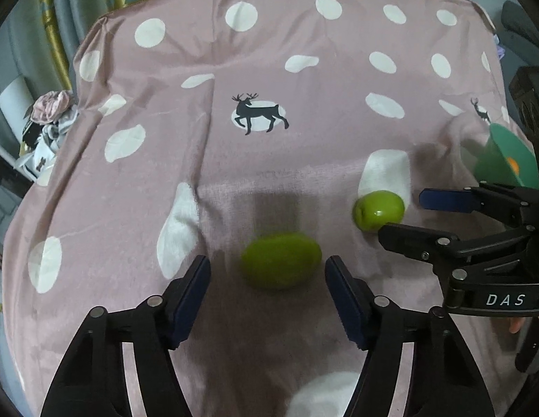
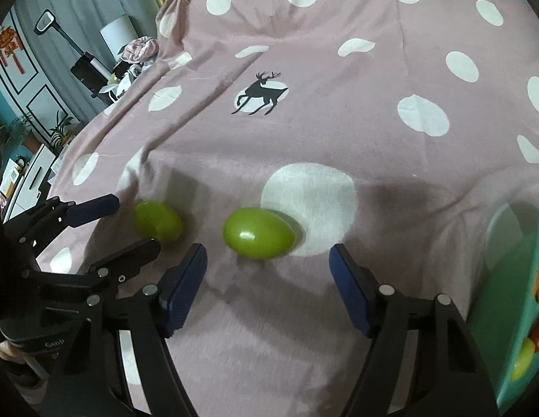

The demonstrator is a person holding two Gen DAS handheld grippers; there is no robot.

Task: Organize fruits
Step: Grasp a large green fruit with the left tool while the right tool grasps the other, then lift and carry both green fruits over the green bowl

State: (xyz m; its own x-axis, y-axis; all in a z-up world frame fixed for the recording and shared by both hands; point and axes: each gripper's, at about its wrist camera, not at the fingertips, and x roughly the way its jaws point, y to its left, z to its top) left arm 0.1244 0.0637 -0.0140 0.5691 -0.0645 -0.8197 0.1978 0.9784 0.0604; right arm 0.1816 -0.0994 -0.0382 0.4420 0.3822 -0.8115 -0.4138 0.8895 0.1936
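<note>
Two green fruits lie on a pink dotted cloth (image 1: 269, 69). The left fruit (image 1: 280, 260) (image 2: 157, 221) lies just ahead of my open left gripper (image 1: 267, 274), between its fingertips' line. The right fruit (image 1: 378, 210) (image 2: 258, 232) lies just ahead of my open right gripper (image 2: 267, 264). The right gripper also shows at the right edge of the left wrist view (image 1: 405, 212), open around that fruit's side. The left gripper shows at the left in the right wrist view (image 2: 127, 222). Both are empty.
A green container (image 2: 509, 299) (image 1: 509, 160) with orange, red and yellow-green fruits stands at the right. A pile of clothes (image 1: 50, 118) and room furniture lie beyond the cloth's left edge. Curtains hang behind.
</note>
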